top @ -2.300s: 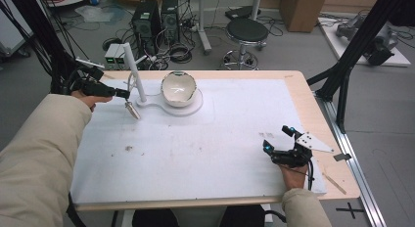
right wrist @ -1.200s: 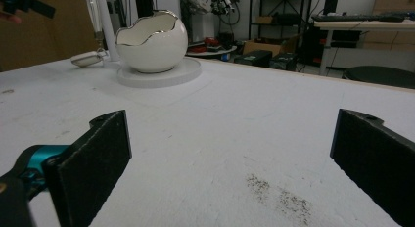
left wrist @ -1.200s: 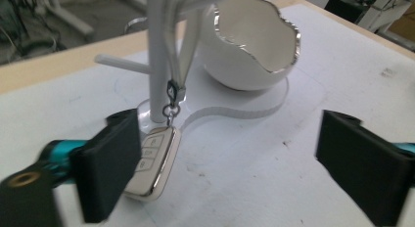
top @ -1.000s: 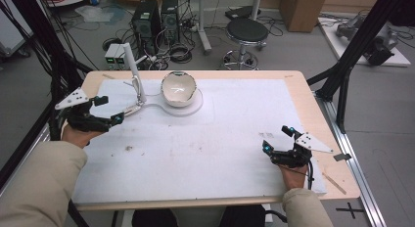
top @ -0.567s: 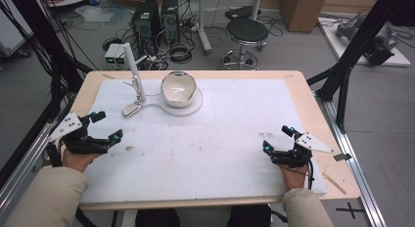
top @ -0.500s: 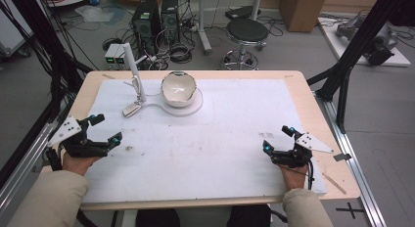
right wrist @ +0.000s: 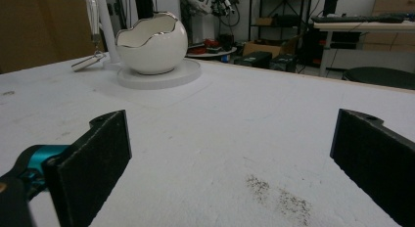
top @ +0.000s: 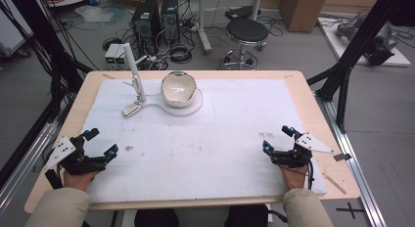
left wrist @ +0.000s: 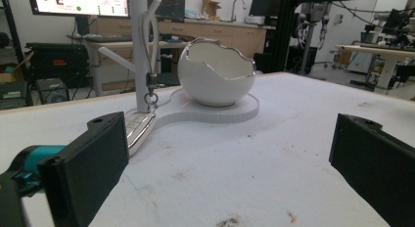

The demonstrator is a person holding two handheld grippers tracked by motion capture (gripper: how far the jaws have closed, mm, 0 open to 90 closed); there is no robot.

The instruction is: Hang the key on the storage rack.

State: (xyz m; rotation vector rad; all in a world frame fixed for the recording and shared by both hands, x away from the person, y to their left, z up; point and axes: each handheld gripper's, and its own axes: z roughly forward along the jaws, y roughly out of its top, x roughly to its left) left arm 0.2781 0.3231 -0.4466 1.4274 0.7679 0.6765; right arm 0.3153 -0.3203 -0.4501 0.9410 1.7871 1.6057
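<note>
High view, your left gripper (top: 100, 143): near-left corner of the white mat (top: 220, 139), jaws spread wide, nothing btwn them; your hand wraps the body from below.
High view, your right gripper (top: 280, 139): near-right part of the mat, jaws wide apart too, empty; grey plate sticks out to its right.
High view, key fob (top: 130, 109): lies on the mat well ahead of the left gripper & a bit to its right; hangs by a ring from the white stand (top: 134, 75), touching the mat at the stand's foot.
High view, egg-shaped bowl (top: 178, 88): on a round white base (top: 193, 105), just right of the fob; far ahead-left of your right gripper.
Left gripper view, jaws: both black pads at frame edges, wide gap, mat btwn them; holding nothing.
Left gripper view, fob (left wrist: 139, 129): just beyond your left-hand jaw, tilted w/ its upper end clipped by a ring to the stand (left wrist: 139, 51); not touching the jaw.
Left gripper view, bowl (left wrist: 216, 74): ahead, centre, on its base (left wrist: 230, 109); jagged rim w/ silver edge.
Right gripper view, jaws: wide apart, empty; dark specks on the mat (right wrist: 244, 139) btwn them.
Right gripper view, bowl (right wrist: 151, 43): far ahead, to the left, on its base (right wrist: 166, 74); fob (right wrist: 88, 62) left of it, small, detail hard to tell.
</note>
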